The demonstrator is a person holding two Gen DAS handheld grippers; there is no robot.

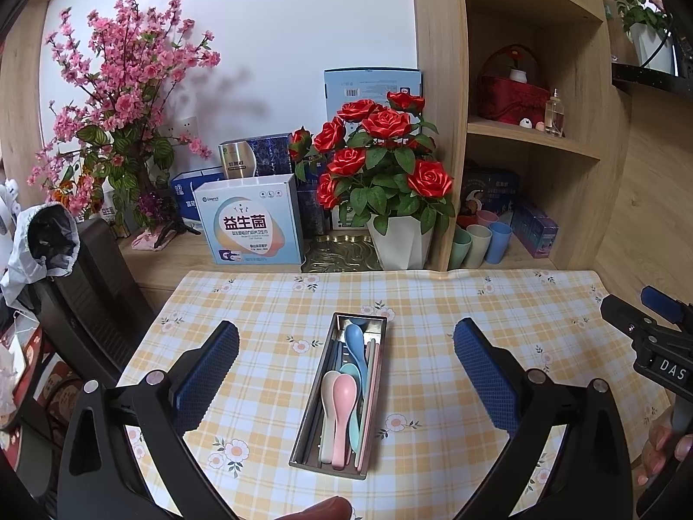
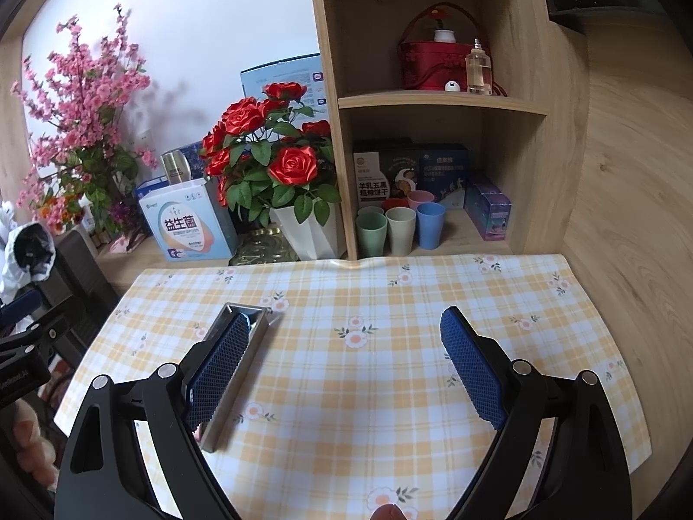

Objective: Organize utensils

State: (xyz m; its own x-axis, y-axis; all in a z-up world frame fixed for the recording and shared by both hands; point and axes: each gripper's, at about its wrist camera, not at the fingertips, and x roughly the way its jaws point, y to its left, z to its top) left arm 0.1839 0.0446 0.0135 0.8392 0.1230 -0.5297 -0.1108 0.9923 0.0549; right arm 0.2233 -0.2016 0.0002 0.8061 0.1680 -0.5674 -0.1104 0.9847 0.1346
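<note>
A narrow metal tray (image 1: 376, 325) lies lengthwise on the yellow checked tablecloth (image 1: 268, 303). In it lie a blue spoon (image 1: 356, 340), a pink spoon (image 1: 344, 403), a cream spoon (image 1: 329, 394), a teal spoon (image 1: 353, 372) and chopsticks (image 1: 371, 390). My left gripper (image 1: 346, 342) hovers above the tray, open, nothing between its fingers. My right gripper (image 2: 344, 338) is open and empty over the cloth to the tray's right. In the right wrist view its left finger (image 2: 221, 364) covers most of the tray (image 2: 260, 325). The right gripper's body (image 1: 649, 338) shows at the left wrist view's right edge.
Behind the cloth stand a white pot of red roses (image 1: 403, 242), a printed box (image 1: 253, 225) and a pink blossom branch (image 1: 125, 78). A wooden shelf unit (image 2: 433, 99) holds several cups (image 2: 400, 229) and boxes. A dark chair (image 1: 86, 294) with a jacket stands at left.
</note>
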